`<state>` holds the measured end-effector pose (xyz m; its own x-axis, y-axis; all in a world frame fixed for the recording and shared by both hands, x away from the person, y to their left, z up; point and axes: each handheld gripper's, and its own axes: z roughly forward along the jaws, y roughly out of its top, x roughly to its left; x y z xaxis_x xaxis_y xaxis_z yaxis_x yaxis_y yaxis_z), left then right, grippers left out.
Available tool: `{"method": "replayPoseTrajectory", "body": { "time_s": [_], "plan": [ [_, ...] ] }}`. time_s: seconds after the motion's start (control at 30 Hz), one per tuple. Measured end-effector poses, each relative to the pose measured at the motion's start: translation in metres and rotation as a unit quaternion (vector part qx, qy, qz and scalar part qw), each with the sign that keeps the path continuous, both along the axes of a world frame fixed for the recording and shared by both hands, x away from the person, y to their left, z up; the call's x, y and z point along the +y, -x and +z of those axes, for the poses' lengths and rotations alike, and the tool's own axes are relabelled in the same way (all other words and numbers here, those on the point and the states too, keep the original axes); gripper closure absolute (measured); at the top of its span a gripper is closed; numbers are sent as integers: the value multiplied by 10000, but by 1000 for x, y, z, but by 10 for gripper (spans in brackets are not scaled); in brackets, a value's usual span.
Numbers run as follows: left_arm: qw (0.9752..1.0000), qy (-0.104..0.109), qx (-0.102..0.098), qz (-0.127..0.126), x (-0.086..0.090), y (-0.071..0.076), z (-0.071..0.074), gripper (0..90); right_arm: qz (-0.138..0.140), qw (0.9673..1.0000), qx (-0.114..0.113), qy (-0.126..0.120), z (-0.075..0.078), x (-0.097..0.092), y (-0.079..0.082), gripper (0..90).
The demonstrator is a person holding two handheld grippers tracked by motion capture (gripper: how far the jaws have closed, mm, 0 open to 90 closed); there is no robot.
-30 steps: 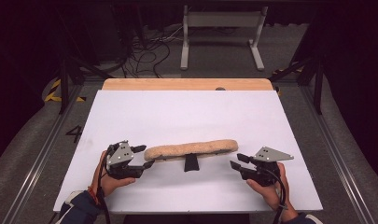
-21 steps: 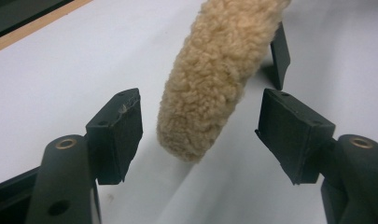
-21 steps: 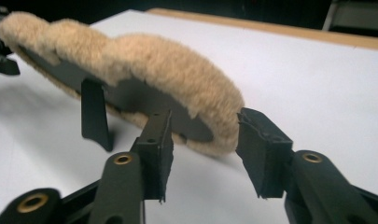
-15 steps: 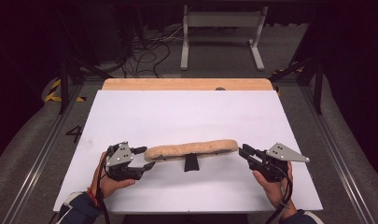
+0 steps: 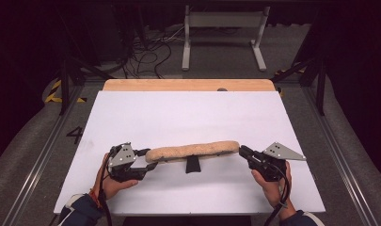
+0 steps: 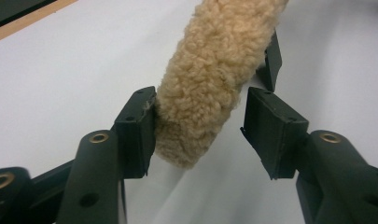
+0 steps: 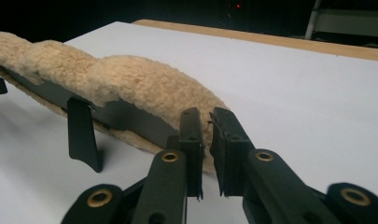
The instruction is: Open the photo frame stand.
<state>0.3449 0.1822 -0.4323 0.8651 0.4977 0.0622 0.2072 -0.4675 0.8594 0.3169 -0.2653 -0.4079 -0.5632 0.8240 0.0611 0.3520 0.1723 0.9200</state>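
A long tan fleece pad [image 5: 193,150] on a dark bar lies across the white board [image 5: 178,113], propped on a small black stand [image 5: 193,165]. My left gripper [image 5: 149,159] straddles its left end. In the left gripper view the fleece pad [image 6: 210,79] touches one pad while a gap remains at the other, and the left gripper [image 6: 200,128] has just been closing. My right gripper [image 5: 242,150] meets the right end. In the right gripper view the right gripper [image 7: 206,128] has just closed to a thin slit on the fleece pad's [image 7: 130,79] edge.
A wooden strip [image 5: 188,84] borders the board's far edge. Beyond it are dark floor, cables and a white metal frame [image 5: 223,28]. Metal rails run along both sides of the board. The black stand [image 7: 81,135] sits under the pad's middle.
The right gripper's tips have swung in to the pad's right end and its jaws have narrowed there. The left jaws have narrowed around the left end. The pad has not moved.
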Motion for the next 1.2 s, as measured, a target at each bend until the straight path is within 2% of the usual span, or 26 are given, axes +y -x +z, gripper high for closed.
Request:
{"method": "replayPoseTrajectory", "body": {
  "time_s": [0.23, 0.63, 1.03, 1.2],
  "plan": [
    [10000, 3, -19, 41, 2, 0, 0, 568, 43, 9999, 18, 122, -3, 5, -2, 846],
    [10000, -47, -4, -66, 1, 6, 1, 591, -58, 9999, 56, 65, -3, 5, -9, 839],
    [9998, -121, -40, -149, -1, 9, 2, 602, 58, 9999, 108, 31, -4, 5, -16, 832],
    [9996, -189, -52, -196, -2, 11, 3, 607, 60, 9999, 87, 125, -2, 6, -19, 838]
  ]
}}
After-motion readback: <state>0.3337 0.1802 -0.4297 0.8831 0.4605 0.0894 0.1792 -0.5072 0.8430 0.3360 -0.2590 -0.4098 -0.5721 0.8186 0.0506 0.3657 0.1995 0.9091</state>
